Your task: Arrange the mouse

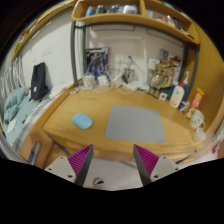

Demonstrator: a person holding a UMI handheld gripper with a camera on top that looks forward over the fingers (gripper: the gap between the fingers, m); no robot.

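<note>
A small light-blue object (82, 121), which looks like the mouse, lies on the wooden desk (60, 112) just left of a grey mouse pad (132, 123). My gripper (113, 160) is open and empty, its two magenta pads wide apart, held above the desk's near edge. The mouse is beyond the left finger (80, 158) and the mouse pad is ahead of the gap between the fingers. A pale grey surface with a small dark mark shows between the fingers; I cannot tell what it is.
Clutter of boxes and small items (125, 72) lines the back of the desk under a wooden shelf (125, 17). Bottles (180, 97) stand at the right edge. A black bag (40, 80) hangs on the left wall.
</note>
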